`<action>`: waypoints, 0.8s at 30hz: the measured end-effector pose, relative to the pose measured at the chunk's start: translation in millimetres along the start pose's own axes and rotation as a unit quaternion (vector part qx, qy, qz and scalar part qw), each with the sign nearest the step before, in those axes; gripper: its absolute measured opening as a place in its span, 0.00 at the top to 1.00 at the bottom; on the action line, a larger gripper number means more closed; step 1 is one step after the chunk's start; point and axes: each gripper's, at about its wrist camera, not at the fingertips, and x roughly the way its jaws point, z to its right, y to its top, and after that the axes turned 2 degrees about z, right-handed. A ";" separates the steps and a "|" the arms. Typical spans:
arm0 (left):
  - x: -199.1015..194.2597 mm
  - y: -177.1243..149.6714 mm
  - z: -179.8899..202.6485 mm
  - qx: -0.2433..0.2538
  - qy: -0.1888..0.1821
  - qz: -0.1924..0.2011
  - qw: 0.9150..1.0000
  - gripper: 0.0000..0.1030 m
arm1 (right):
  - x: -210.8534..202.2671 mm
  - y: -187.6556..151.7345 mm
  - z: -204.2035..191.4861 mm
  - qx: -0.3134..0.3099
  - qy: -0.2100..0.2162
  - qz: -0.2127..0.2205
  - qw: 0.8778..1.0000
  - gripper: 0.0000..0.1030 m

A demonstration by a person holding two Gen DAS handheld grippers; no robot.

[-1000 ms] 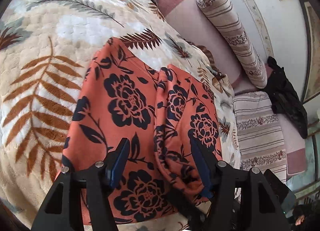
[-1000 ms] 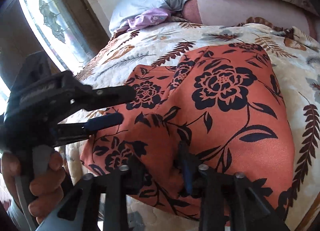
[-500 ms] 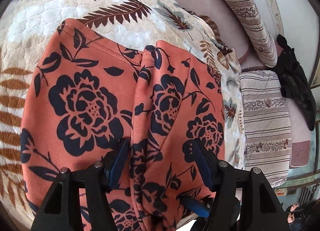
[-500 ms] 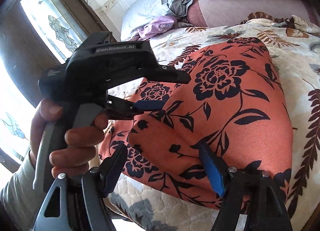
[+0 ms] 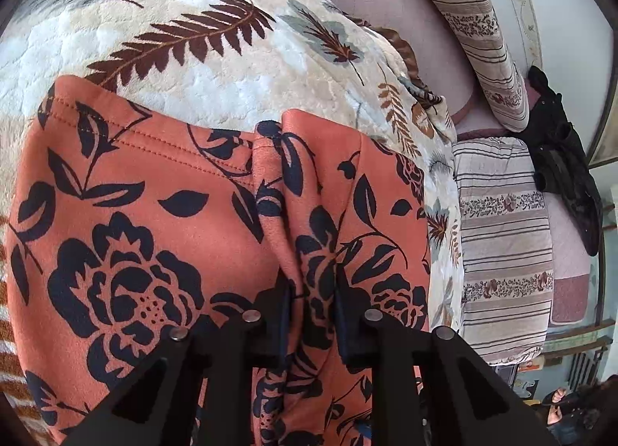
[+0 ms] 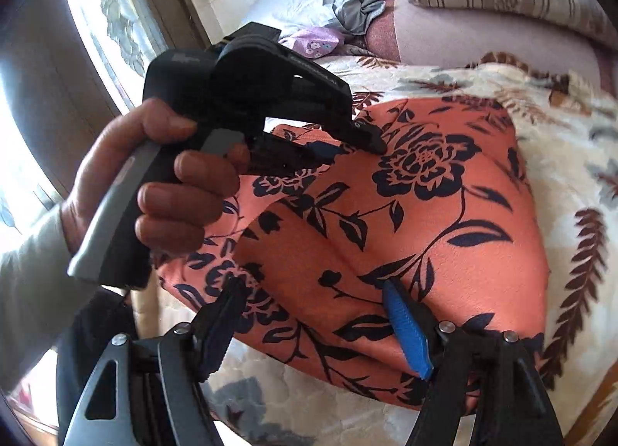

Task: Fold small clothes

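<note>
The orange floral garment lies on the leaf-patterned blanket covering the bed, with a raised fold running down its middle. The left claw has just been closing and now pinches that fold between its pads. The right claw hovers spread over the garment's near edge, gripping nothing. Far right lie a striped bolster and striped pillow.

Matt, suede-like orange floral garment lies on a plush quilted blanket; gripper fingers ribbed plastic.
</note>
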 end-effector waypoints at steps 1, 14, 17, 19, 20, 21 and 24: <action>-0.8 -0.3 -1.5 -0.001 -0.003 -0.001 1.000 0.81 | -0.8 0.4 -9.5 -0.033 -0.023 0.003 0.999 0.27; -61.8 -1.4 24.7 0.063 -0.037 0.067 0.995 0.86 | 0.0 15.0 -67.6 -0.189 -0.120 0.031 0.974 0.86; -99.9 -5.3 32.3 0.090 -0.037 0.100 0.990 0.86 | -20.5 32.3 -85.8 -0.187 -0.105 0.065 0.974 0.86; -115.8 -10.3 21.8 0.096 -0.024 0.114 0.988 0.86 | -24.1 35.9 -99.5 -0.191 -0.089 0.073 0.975 0.86; -118.9 -12.5 11.8 0.091 -0.013 0.117 0.989 0.86 | -23.5 33.0 -103.7 -0.191 -0.080 0.073 0.976 0.86; -118.9 -14.0 -1.9 0.078 -0.006 0.115 0.990 0.86 | -20.6 32.2 -109.1 -0.191 -0.071 0.070 0.976 0.86; -98.0 -14.3 -48.2 0.029 0.013 0.084 0.996 0.86 | 1.3 22.5 -119.8 -0.190 -0.051 0.043 0.980 0.86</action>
